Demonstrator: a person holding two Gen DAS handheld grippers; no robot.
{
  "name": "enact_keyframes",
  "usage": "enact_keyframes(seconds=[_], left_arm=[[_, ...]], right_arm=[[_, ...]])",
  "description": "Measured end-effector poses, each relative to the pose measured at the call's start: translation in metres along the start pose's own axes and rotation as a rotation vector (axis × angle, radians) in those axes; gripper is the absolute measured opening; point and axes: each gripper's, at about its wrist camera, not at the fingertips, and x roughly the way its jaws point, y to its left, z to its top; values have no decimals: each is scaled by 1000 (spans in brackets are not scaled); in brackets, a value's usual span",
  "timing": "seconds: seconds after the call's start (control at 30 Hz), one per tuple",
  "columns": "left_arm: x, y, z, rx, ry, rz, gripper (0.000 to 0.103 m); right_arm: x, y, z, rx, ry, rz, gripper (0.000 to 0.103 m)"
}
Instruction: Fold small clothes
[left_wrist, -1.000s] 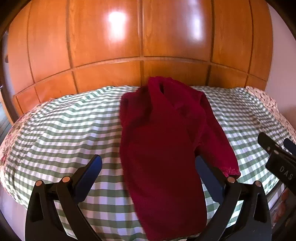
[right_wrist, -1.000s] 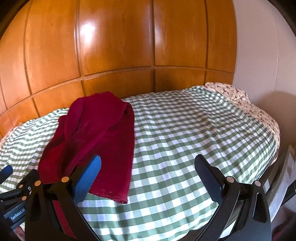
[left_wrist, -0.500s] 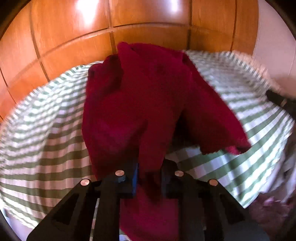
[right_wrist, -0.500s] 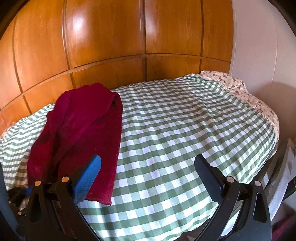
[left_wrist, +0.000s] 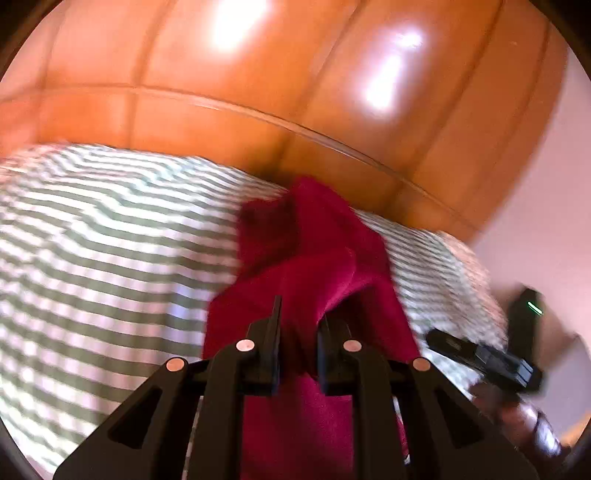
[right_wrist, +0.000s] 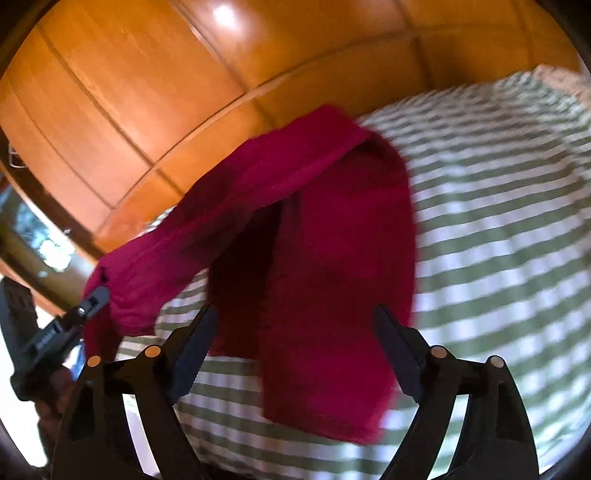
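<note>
Wood-panelled wardrobe (left_wrist: 295, 92) behind a green-checked bed (left_wrist: 110, 258): the left gripper (left_wrist: 299, 332) pinches one end of a red garment (right_wrist: 332, 258), lifted off the bedding. Its length drapes rightward, the loose end hanging just ahead of the right gripper (right_wrist: 295, 332), fingers spread and nearest.

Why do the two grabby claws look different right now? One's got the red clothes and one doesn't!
The left gripper is shut, pinching the dark red garment between its fingers; the right gripper is wide open, gripping nothing. The left gripper lifts one end of the garment above the green checked bedcover; the right gripper only has the hanging part in front of it. Both are black, two-fingered, and pointed at the same garment.
</note>
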Motion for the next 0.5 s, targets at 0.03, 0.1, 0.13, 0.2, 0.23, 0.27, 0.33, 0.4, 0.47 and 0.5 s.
enact_keyframes(seconds=[0.03,0.1,0.13,0.2,0.23,0.27,0.33,0.4,0.47,0.5], left_arm=[[2,-3,-3,22,16,-15,13],[16,-14,-18,92,79,-13,13],[22,-16,-24,97,106,-12,14],[35,-15,-36,86,152,-28,14],[36,-15,-40,78,159,-31,14],[38,-12,-42,71,161,-34,14],[34,-8,-47,52,156,-49,14],[33,-5,-52,39,160,-73,15],[28,-5,-55,41,167,-81,13],[26,-5,-56,39,165,-75,12]], right_arm=[[8,2,2,7,16,25,85],[22,6,6,38,44,94,85],[28,5,8,56,60,121,85],[40,7,11,74,87,140,79],[44,10,9,76,96,143,74],[49,11,8,80,111,150,73],[57,17,3,70,135,161,61],[64,20,2,74,156,179,56],[73,24,-1,92,179,204,49],[78,27,-2,84,185,201,41]])
